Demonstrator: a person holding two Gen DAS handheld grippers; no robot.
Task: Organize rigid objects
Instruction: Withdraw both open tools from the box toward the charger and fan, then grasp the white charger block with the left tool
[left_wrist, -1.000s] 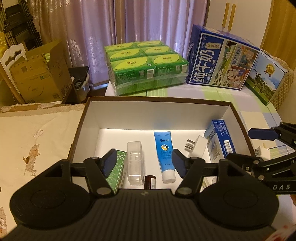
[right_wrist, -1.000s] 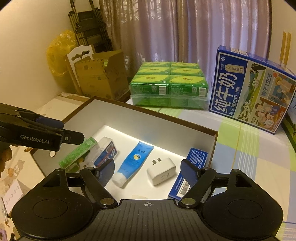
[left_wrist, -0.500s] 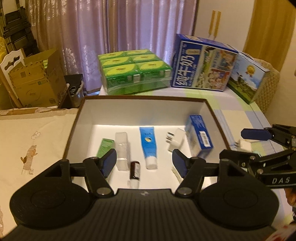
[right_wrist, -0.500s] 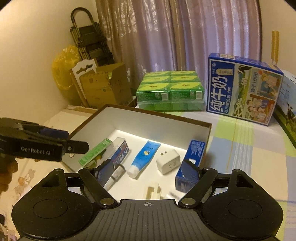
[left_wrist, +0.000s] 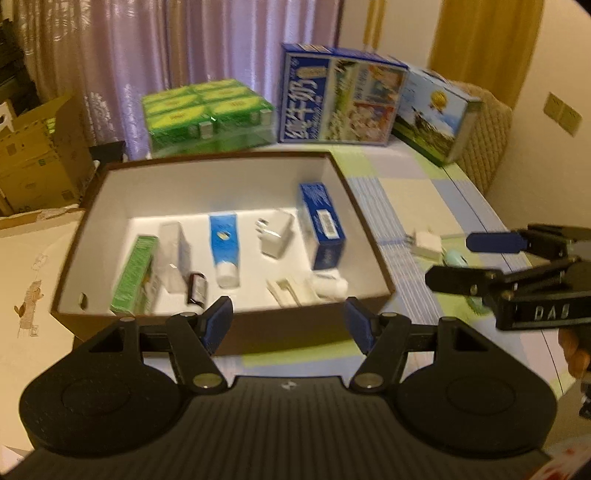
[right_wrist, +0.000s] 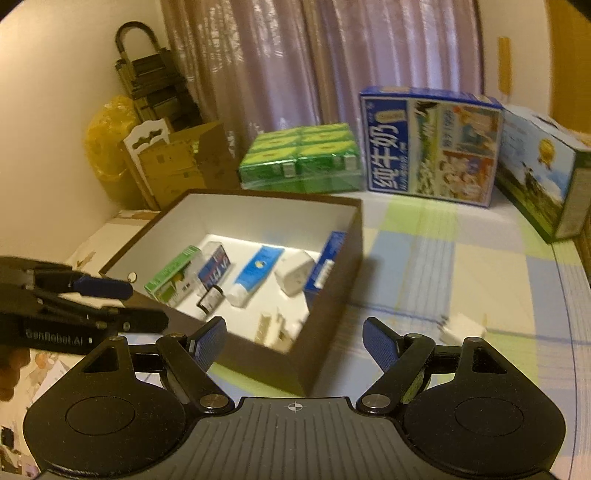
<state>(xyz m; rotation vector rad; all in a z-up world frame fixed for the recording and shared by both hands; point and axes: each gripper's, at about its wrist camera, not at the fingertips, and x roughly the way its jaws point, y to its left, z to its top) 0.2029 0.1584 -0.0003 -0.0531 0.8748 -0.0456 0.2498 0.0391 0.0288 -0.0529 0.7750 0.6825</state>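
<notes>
On the checked tablecloth (left_wrist: 424, 184) sits a brown box (left_wrist: 229, 328) holding a blue tube (left_wrist: 223, 240), plug (left_wrist: 275, 236) and cartons. Both the left gripper (left_wrist: 288, 325) and right gripper (right_wrist: 293, 341) gape apart, holding nothing.

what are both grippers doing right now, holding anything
left gripper: open, holding nothing.
right gripper: open, holding nothing.

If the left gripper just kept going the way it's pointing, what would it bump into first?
Probably the near wall of the brown box, which lies straight between the open left gripper fingers. Depth is hard to judge; it might clear the rim.
</notes>
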